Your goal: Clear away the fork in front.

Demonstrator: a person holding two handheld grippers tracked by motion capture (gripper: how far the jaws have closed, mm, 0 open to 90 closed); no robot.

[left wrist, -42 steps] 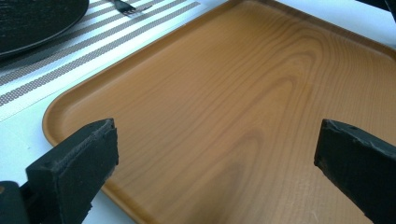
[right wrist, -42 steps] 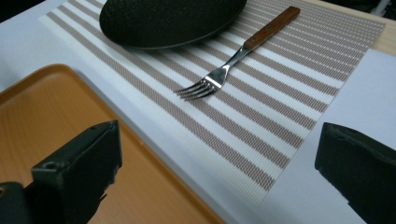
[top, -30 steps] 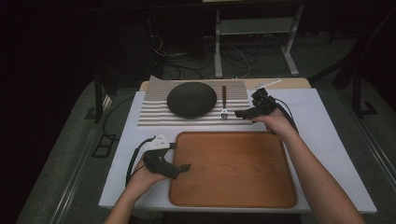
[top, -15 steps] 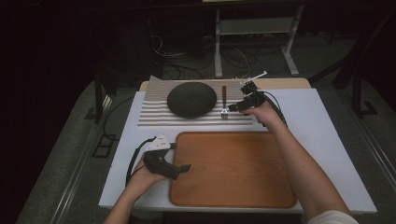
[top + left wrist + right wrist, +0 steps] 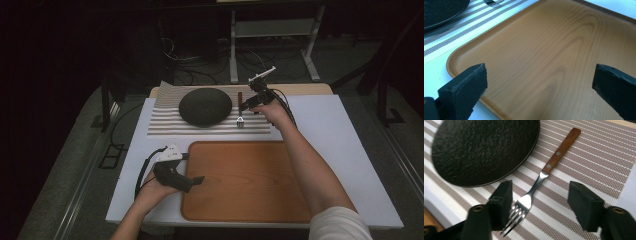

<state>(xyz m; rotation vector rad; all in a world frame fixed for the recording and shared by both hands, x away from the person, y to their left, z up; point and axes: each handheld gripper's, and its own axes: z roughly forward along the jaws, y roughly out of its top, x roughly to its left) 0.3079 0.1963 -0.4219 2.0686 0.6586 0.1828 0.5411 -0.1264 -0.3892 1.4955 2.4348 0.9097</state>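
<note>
Tabletop (image 5: 345, 145) carries striped mat (image 5: 165, 122); right tool (image 5: 539, 205), closing, straddles fork (image 5: 544, 173) unclamped; left tool (image 5: 539, 82) released.

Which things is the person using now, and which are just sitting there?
Being used:
- fork, lying on the striped mat
- right gripper, its fingers closing around the fork's prongs, nothing gripped yet

Just sitting there:
- black plate
- wooden tray
- left gripper, open over the tray
</note>
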